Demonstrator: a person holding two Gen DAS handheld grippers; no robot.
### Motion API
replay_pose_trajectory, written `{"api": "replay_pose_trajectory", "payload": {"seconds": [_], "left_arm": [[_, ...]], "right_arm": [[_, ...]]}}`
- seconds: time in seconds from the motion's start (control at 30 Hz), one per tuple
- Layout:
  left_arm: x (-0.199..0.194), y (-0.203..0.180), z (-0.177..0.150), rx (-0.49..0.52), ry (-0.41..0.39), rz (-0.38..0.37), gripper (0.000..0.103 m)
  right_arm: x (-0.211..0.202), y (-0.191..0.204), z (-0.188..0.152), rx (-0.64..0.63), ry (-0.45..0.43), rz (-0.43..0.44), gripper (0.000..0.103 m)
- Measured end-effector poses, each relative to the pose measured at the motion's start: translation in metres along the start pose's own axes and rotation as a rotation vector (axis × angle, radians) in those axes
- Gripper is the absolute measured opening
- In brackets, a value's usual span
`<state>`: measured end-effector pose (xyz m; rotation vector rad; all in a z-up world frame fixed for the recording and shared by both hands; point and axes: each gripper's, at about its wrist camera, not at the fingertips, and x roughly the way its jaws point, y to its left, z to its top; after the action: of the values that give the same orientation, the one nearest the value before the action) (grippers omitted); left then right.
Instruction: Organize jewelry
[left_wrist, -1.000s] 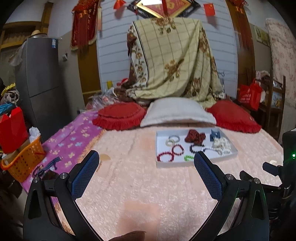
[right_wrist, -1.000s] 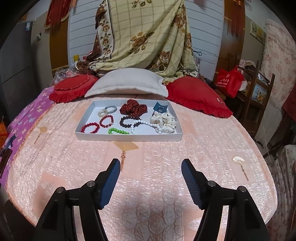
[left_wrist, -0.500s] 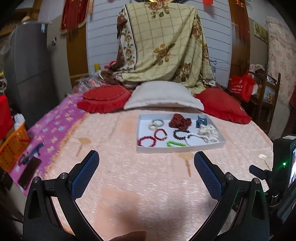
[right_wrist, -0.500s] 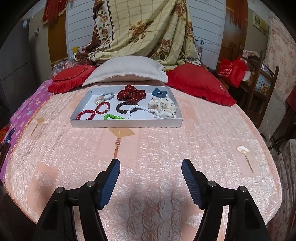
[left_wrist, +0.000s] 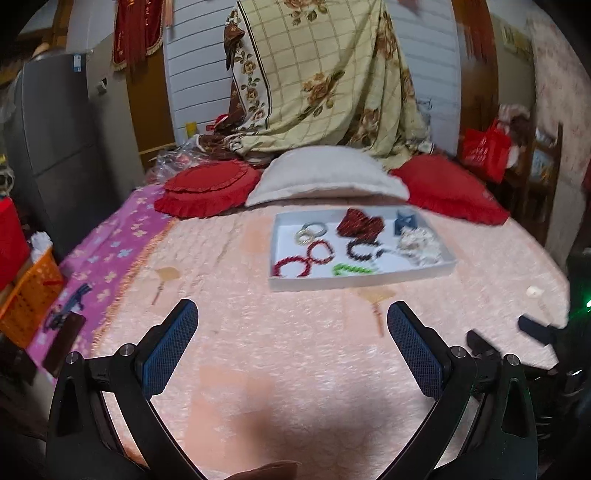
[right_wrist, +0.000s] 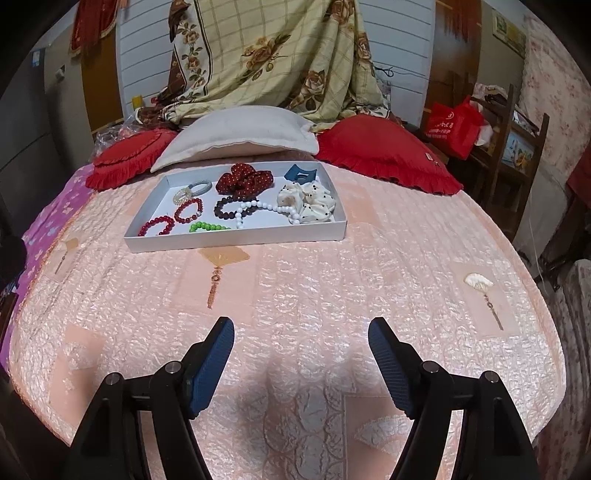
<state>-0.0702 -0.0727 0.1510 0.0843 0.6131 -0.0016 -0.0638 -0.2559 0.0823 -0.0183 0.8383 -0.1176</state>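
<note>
Right gripper (right_wrist: 301, 332): jaws apart and opening wider, nothing between the blue pads, poised above the pink quilted bedspread (right_wrist: 295, 295). Left gripper (left_wrist: 291, 315): jaws spread wide, empty, likewise above the bedspread; this view is somewhat blurred. Ahead of both grippers, well apart from the fingertips: white shallow tray (right_wrist: 236, 238) lying flat on the bedspread, slightly left of centre for the right gripper, slightly right of centre for the left. Tray contents, nearest the right gripper first: green bead bracelet (right_wrist: 208, 226) by the near wall; two red bead bracelets (right_wrist: 173, 218) to its left; dark bead bracelet (right_wrist: 231, 206) with a white bead string (right_wrist: 258, 207) trailing across it; cream dotted scrunchie (right_wrist: 306, 199) at the right end. Farther in: pale bangles (right_wrist: 192, 190) at the left, dark red scrunchie (right_wrist: 243, 179) at the middle, blue hair clip (right_wrist: 301, 171) toward the far right corner. Beyond the tray: grey-white pillow (right_wrist: 236, 134) flanked by two red cushions (right_wrist: 384, 153), then a floral checked cloth (right_wrist: 273, 55) draped upright. To the far right of the right gripper: red bag (right_wrist: 452, 125) on a wooden chair.
</note>
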Motion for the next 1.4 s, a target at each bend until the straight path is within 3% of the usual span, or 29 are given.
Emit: {"api": "replay_pose_trajectory", "payload": {"seconds": [0.47,1.4], "left_arm": [[0.021,0.011,-0.015,-0.024,0.099,-0.010,0.103],[0.035,0.020,-0.020,-0.052,0.157,-0.038,0.103]], "right_arm": [[-0.003,0.027,0.011,-0.068,0.009,-0.015,0.073],[0.008,0.037,0.008,-0.084,0.046,-0.034,0.073]]}}
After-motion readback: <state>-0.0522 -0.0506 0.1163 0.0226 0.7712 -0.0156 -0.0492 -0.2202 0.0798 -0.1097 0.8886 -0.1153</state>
